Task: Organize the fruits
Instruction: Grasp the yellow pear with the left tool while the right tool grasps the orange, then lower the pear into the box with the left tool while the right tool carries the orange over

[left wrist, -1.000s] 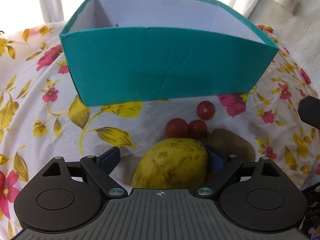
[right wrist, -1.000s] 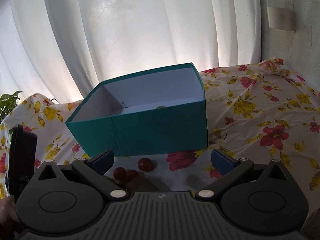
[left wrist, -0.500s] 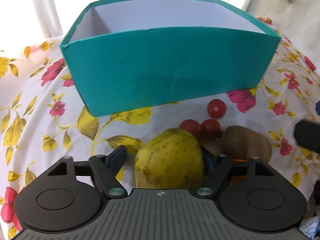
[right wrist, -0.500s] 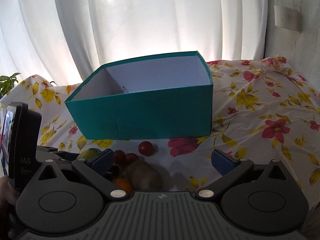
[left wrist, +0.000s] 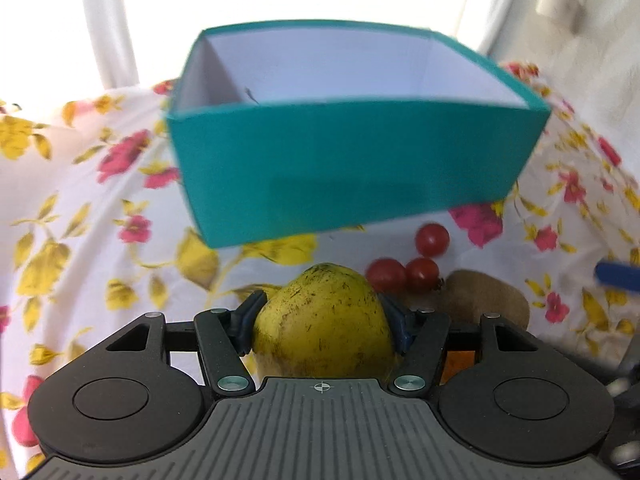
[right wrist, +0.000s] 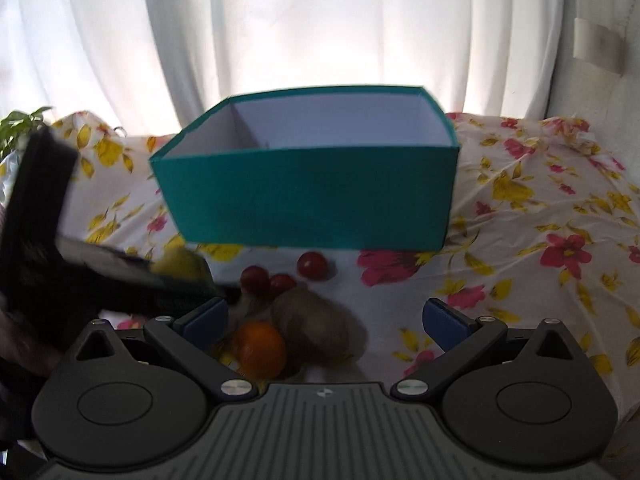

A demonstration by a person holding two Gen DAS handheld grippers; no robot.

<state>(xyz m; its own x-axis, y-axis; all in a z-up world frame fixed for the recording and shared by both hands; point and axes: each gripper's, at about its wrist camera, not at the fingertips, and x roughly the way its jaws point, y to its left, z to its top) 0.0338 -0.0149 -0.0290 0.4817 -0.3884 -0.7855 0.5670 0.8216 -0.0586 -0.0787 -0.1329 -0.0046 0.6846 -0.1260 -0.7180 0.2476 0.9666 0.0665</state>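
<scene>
A yellow speckled fruit (left wrist: 320,332) sits between the blue pads of my left gripper (left wrist: 322,306). The jaws are closing and both pads touch its sides. Just beyond it lie three cherry tomatoes (left wrist: 422,274) and a brown kiwi (left wrist: 480,296). The open teal box (left wrist: 352,176) stands behind them, its white inside showing. My right gripper (right wrist: 326,316) is open and hovers over the kiwi (right wrist: 312,328) and an orange (right wrist: 260,350), with nothing between its pads. The left gripper's body (right wrist: 120,272) crosses the lower left of the right wrist view, with the yellow fruit (right wrist: 180,262) at its tip.
A white tablecloth with red and yellow flowers (right wrist: 540,220) covers the table. White curtains (right wrist: 320,32) hang behind the box. A green plant (right wrist: 20,124) shows at the far left. A blue fingertip of the right gripper (left wrist: 618,276) enters the left wrist view at the right edge.
The left jaws have closed in from wide open onto the yellow fruit. The right gripper has sunk toward the fruits, so the kiwi and orange now lie just below it.
</scene>
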